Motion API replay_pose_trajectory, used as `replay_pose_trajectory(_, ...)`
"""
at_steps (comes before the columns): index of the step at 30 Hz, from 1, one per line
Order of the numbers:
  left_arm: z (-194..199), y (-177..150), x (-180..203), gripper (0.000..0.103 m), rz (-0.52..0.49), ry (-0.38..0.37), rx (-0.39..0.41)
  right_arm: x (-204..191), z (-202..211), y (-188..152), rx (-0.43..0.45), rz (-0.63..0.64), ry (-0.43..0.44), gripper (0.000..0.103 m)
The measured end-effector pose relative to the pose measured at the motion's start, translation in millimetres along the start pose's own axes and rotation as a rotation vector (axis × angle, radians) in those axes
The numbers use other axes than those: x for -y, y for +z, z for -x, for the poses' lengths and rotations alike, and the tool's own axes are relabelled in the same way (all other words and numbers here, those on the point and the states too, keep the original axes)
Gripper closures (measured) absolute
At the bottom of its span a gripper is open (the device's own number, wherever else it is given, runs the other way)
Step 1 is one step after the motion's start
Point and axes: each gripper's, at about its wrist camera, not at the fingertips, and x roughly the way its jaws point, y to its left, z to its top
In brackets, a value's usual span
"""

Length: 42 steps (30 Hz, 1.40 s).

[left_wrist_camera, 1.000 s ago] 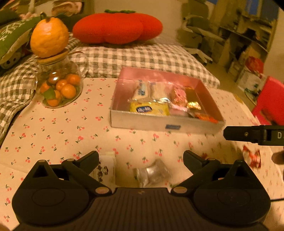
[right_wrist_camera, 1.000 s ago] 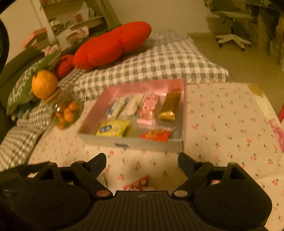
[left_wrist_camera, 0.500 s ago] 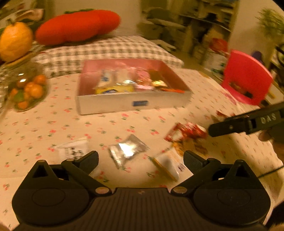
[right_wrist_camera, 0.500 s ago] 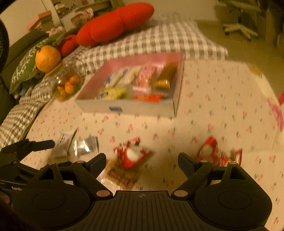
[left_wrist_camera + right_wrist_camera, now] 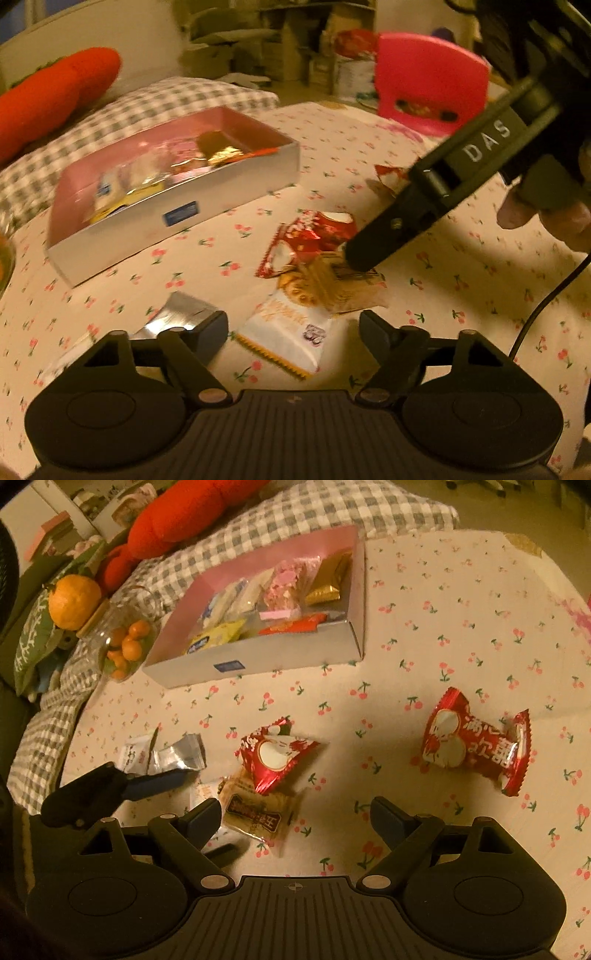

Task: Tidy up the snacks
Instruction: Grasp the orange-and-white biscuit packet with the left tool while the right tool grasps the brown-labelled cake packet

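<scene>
Silver packet (image 5: 184, 314) partly hidden behind left gripper (image 5: 293, 330) fingers (image 5: 210, 332), closing.

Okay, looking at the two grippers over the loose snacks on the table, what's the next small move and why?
Probably finish lowering the left gripper, its jaws closing, onto the white snack packet lying between its fingers but not yet pinched. The box already holds sorted snacks, while this packet still lies loose on the cherry tablecloth. The right gripper hangs open nearby.
</scene>
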Motion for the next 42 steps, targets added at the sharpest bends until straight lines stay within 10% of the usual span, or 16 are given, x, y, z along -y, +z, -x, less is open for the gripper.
replay_pose_trajectory(7, -2.1, 1.2, 3.8, 0.048, -0.026, 0.007, 0.005, -14.7, -14.1, 4.6, -0.020, 0.021, -0.008, 0.015)
replay_pose_trajectory(19, 11.4, -10.2, 0.4, 0.058, -0.050, 0.028, -0.002, -20.3, -15.1, 2.2, -0.002, 0.136, -0.084, 0.058)
replay_pose_trajectory(32, 35.5, -36.3, -6.1, 0.057, -0.024, 0.034, -0.028, -0.5, 9.5, -27.3, 0.099, 0.288, -0.097, 0.053)
replay_pose_trajectory(42, 29.9, -38.9, -5.0, 0.031, -0.017, 0.025, -0.002, -14.7, 3.1, -47.4, 0.148, 0.457, -0.112, 0.037)
